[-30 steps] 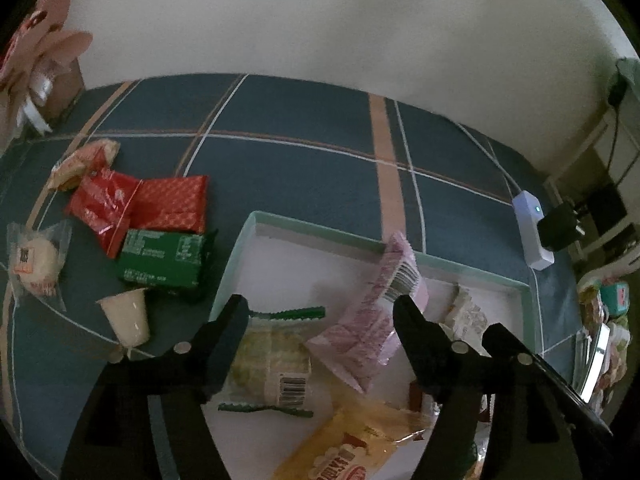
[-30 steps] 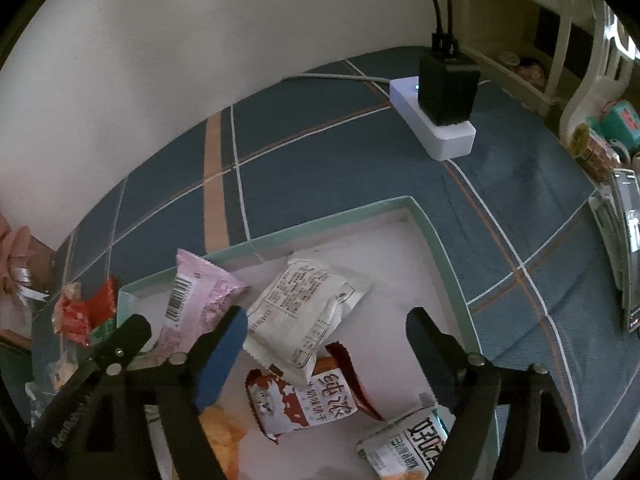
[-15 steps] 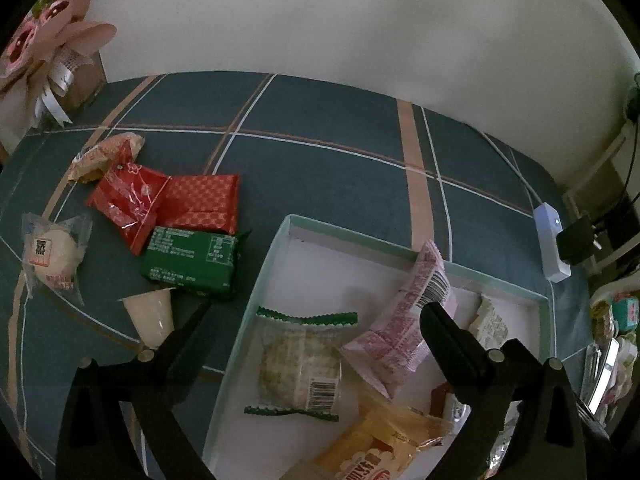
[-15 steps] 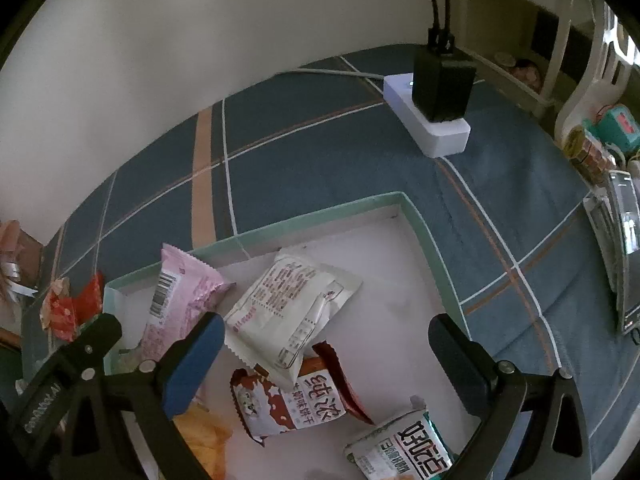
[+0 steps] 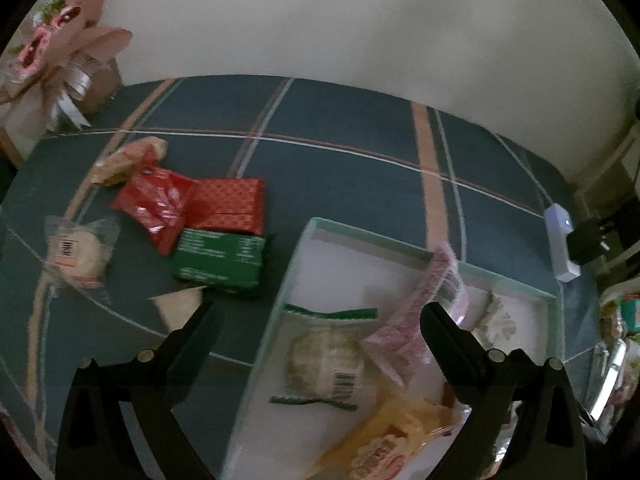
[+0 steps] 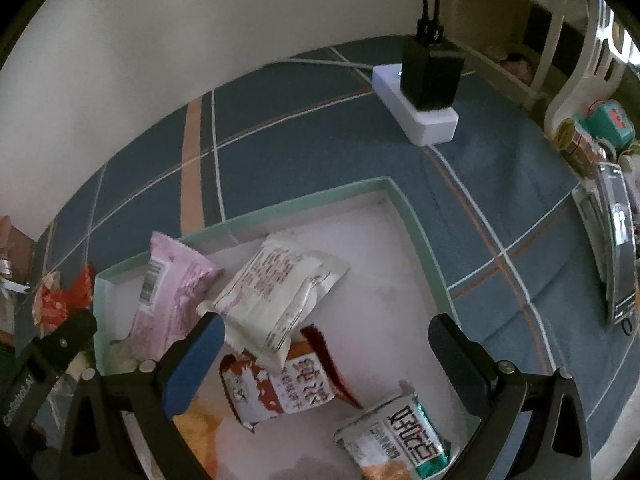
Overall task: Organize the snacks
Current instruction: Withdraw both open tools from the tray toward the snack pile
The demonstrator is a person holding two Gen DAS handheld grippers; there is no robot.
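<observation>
A shallow white tray with a mint rim lies on the blue plaid cloth and holds several snack packets: a pink one, a round cake with green edges, a white packet, a brown-and-white one, a green-and-white one and a yellow bag. Left of the tray lie a green packet, two red packets, a clear-wrapped bun and a white cup-shaped snack. My left gripper is open and empty over the tray's left edge. My right gripper is open and empty above the tray.
A white power strip with a black adapter lies on the cloth beyond the tray. A pink bouquet stands at the far left. Cluttered items and a white chair are at the right.
My left gripper has opened wide, drawn back and shifted left, leaving the green-edged cake in the tray. My right gripper has opened wider and risen slightly over the tray.
</observation>
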